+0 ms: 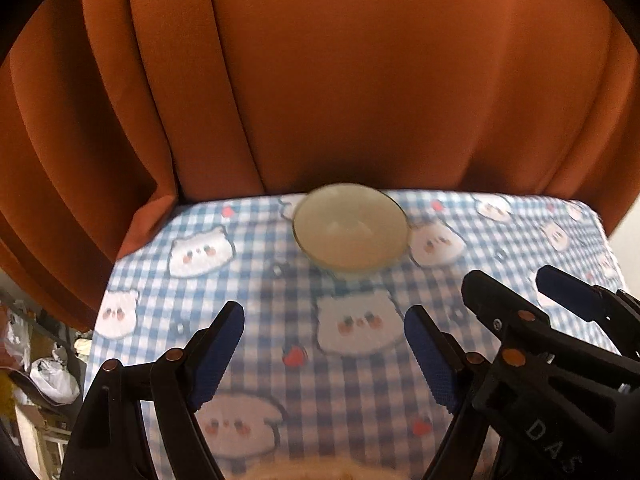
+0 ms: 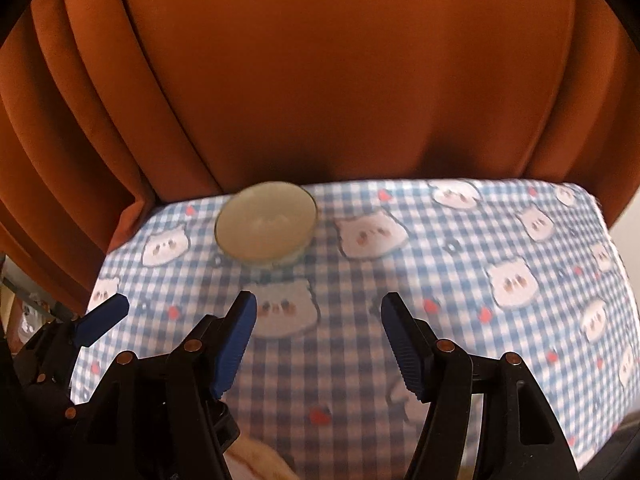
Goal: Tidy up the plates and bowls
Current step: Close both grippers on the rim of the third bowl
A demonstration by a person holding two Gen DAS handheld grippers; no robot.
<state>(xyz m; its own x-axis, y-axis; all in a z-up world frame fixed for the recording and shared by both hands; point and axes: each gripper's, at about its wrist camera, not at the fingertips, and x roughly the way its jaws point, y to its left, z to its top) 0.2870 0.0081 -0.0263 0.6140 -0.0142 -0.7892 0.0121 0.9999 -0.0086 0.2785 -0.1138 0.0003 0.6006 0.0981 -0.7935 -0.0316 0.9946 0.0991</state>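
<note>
Pale, translucent round bowl sits upright near the far edge of the blue-and-white checked tablecloth w/ cartoon animal faces, just in front of the orange curtain. Your left gripper and right gripper hang side by side, jaws wide, nothing between them, well short of the bowl; probably lined up for the reach. Both views blurred. Tan rim at the near edge: can't tell what it is.
</note>
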